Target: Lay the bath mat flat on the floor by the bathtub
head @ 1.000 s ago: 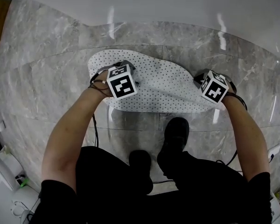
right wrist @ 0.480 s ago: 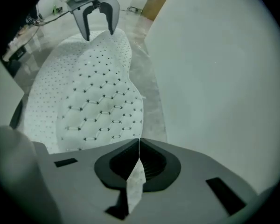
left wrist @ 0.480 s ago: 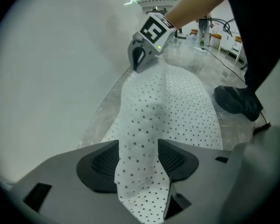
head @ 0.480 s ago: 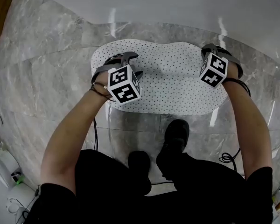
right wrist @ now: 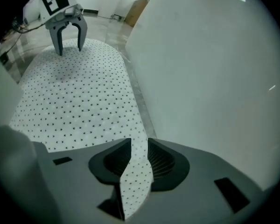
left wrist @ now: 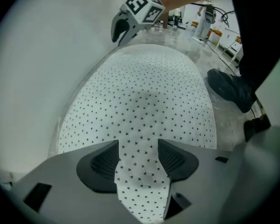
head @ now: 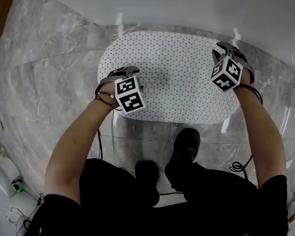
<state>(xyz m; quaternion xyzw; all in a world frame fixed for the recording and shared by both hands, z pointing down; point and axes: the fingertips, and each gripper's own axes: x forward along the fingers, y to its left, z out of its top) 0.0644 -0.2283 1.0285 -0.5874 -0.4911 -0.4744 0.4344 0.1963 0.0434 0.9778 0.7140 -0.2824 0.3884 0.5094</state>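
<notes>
The left hand-held gripper (head: pixel 121 75) points straight down over the near left part of the bath mat (head: pixel 177 77). Its jaws stand wide, having just opened a little further, and they grip nothing; only flat mat shows through the gap. The mat, a white oval with small dark specks, lies spread on the grey marble floor (head: pixel 49 82), its far long edge running along the foot of the white bathtub (head: pixel 187 4). The person's dark shoes (head: pixel 184 149) stand on the floor just beside its near edge. At the mat's right end, the right hand-held gripper (head: pixel 229 49) tilts downward. Its jaws have just been opening and stand at a narrow gap, with a strip of the mat's edge rising between them.
</notes>
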